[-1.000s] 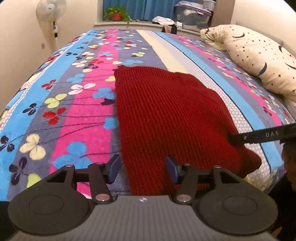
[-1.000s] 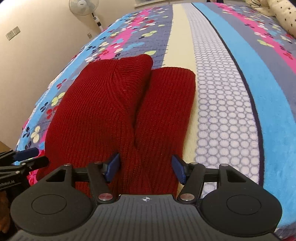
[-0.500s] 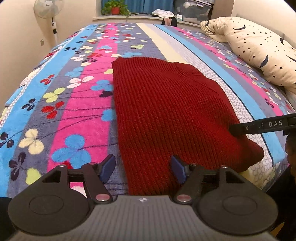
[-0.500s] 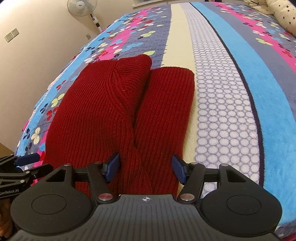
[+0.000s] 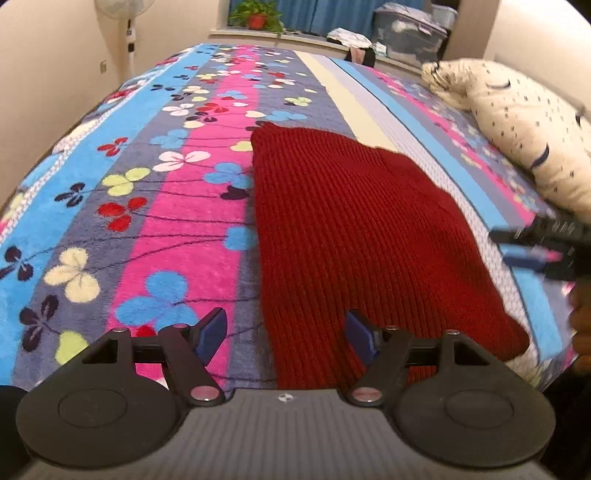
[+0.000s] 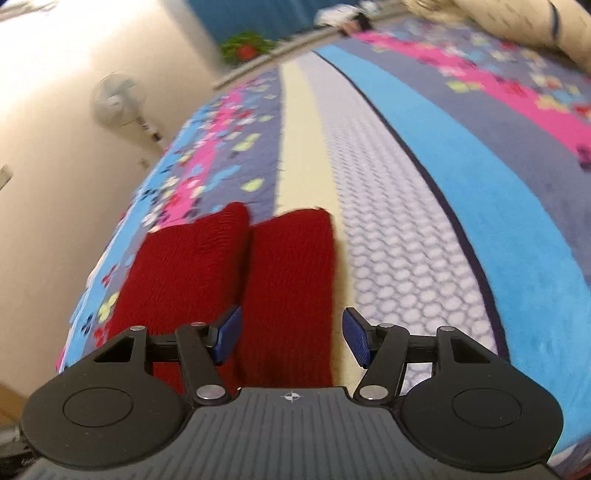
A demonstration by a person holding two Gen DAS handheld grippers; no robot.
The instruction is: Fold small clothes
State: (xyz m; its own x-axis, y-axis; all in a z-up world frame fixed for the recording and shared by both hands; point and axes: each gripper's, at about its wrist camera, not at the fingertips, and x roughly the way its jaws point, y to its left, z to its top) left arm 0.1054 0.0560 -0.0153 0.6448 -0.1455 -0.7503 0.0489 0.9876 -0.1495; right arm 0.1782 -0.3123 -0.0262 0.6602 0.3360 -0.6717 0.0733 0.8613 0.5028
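Observation:
A dark red knitted garment [image 5: 354,236] lies folded on the striped flowered bedspread [image 5: 155,206]. In the right wrist view it [image 6: 229,273] shows as two long folded parts side by side. My left gripper [image 5: 286,338] is open and empty, just above the garment's near left edge. My right gripper [image 6: 291,338] is open and empty over the near end of the garment's right part. The right gripper also shows, blurred, at the right edge of the left wrist view [image 5: 535,247].
A cream pillow with stars [image 5: 524,129] lies at the bed's right side. A standing fan [image 5: 127,22] is by the left wall. A potted plant [image 5: 256,18] and storage boxes [image 5: 410,35] sit beyond the bed's far end.
The right gripper has swung up and tilted, its view now blurred and aimed further along the bed. The left gripper has drawn back slightly. The garment has not moved.

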